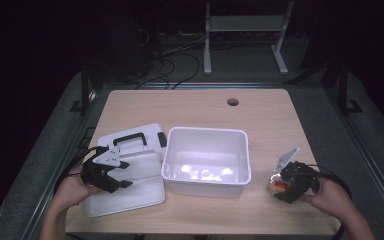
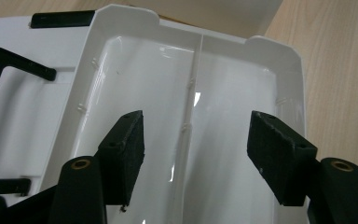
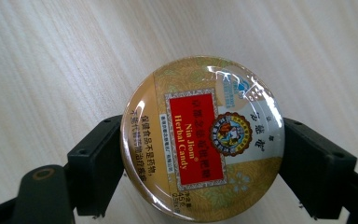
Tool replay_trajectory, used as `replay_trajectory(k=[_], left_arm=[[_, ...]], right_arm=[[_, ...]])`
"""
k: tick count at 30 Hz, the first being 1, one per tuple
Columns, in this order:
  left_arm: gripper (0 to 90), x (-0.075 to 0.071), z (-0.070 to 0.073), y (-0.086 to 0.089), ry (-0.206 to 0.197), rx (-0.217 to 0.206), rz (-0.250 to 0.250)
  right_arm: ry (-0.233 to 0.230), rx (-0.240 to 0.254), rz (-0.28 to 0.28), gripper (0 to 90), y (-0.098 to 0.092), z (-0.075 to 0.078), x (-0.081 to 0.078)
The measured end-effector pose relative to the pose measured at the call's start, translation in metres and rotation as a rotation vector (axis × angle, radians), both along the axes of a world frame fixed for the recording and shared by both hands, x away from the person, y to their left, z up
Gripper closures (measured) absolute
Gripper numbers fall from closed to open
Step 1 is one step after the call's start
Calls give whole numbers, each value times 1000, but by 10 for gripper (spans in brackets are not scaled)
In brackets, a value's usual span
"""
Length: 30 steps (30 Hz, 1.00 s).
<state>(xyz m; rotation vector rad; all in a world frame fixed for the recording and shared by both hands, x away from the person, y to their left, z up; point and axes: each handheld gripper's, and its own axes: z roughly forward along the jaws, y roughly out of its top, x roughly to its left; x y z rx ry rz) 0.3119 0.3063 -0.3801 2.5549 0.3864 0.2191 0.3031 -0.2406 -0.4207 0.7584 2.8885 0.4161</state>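
On the light wooden table point(image 1: 200, 107) the right hand-held gripper point(image 1: 290, 186) sits near the front right corner, its two black pads pressed against opposite sides of a round gold candy tin point(image 3: 203, 137) with a red label reading "Nin Jiom Herbal Candy". In the right gripper view the tin lies flat between the jaws with its printed lid facing up and the wood grain of the table behind it (whether it rests on the table or is lifted just clear cannot be told).

The left hand-held gripper point(image 1: 111, 176) hovers at the front left over a shallow white plastic tray point(image 2: 191, 116) split by a thin ridge down its middle. Its jaws stand well apart with nothing between the pads point(image 2: 126, 154), the tray's floor showing through the gap.

The tray lies on a flat white plastic lid with a black carry handle point(image 1: 130, 137), which lies just left of a deep white rectangular plastic bin point(image 1: 206, 160). The bin stands at the middle of the table, well apart from the tin on its right.
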Motion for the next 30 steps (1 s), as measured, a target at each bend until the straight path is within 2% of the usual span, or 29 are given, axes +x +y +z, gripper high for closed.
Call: replay_trajectory(k=[1,2,6,7,9,10,12,13,15,17,18,20,23,30], left_arm=[[347,0,0,0,-4,1,7],[347,0,0,0,-4,1,7],[347,-2,-3,2,6,-9,12],[347,-1,-3,2,6,-5,11],[347,-2,-5,3,11,-9,19],[347,-2,-6,3,13,-9,19],[337,-2,-7,4,11,-7,19],[337,-2,-7,4,11,-8,19],[337,-1,-8,5,15,-19,21],[336,-1,-9,6,16,-18,21],[326,-1,-9,6,16,-19,23],[321,-1,-10,6,15,-19,23],[304,0,-11,7,18,-18,24],[281,0,-11,8,13,-27,33]], right_arm=[[-11,1,7,199,0,8,2],[-11,1,7,199,0,8,2],[-29,13,24,199,2,28,6],[-29,13,24,199,2,28,6],[-47,13,35,199,3,40,8],[-47,13,35,199,3,40,8],[-61,6,50,199,6,53,11],[-61,6,50,199,6,53,11],[-67,4,63,199,9,64,13],[-70,8,65,199,10,68,14],[-80,11,72,199,12,76,15],[-83,14,76,199,14,80,16],[-99,17,89,199,18,95,18],[-116,9,122,199,31,115,20]])
